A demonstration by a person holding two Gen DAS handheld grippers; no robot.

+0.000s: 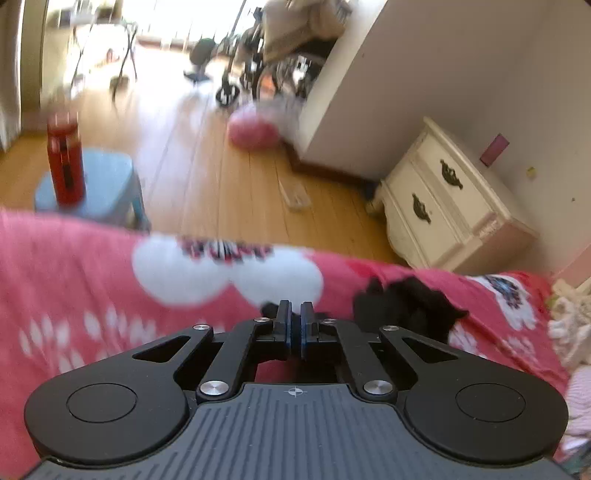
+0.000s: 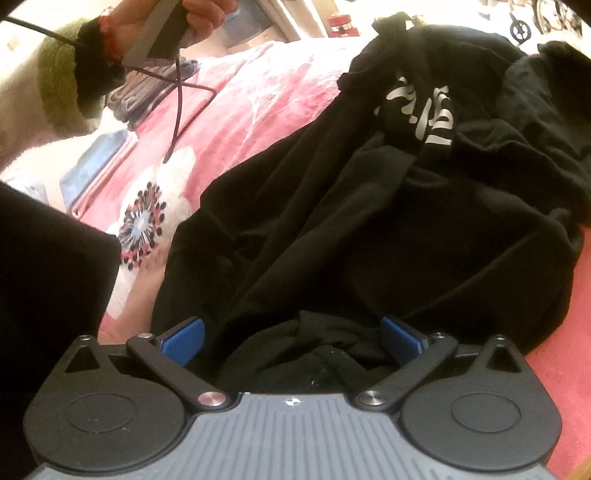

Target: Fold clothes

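A black garment (image 2: 369,221) with white lettering lies crumpled on the red flowered bedspread (image 2: 240,92). My right gripper (image 2: 295,339) stands wide open over its near edge. A bunched fold of the black cloth lies between the blue pads (image 2: 184,338), which do not press on it. In the left wrist view my left gripper (image 1: 295,319) is shut low over the bedspread (image 1: 92,266), and a scrap of black cloth (image 1: 268,306) pokes out beside its tips. Another patch of the black garment (image 1: 406,310) lies just right of it.
Beyond the bed's edge stand a blue stool (image 1: 107,184) with a red bottle (image 1: 65,158) and a cream nightstand (image 1: 443,206) on a wooden floor. A person's hand (image 2: 203,14) grips a handle with trailing cables at top left. Folded striped cloth (image 2: 99,158) lies on the bed's left.
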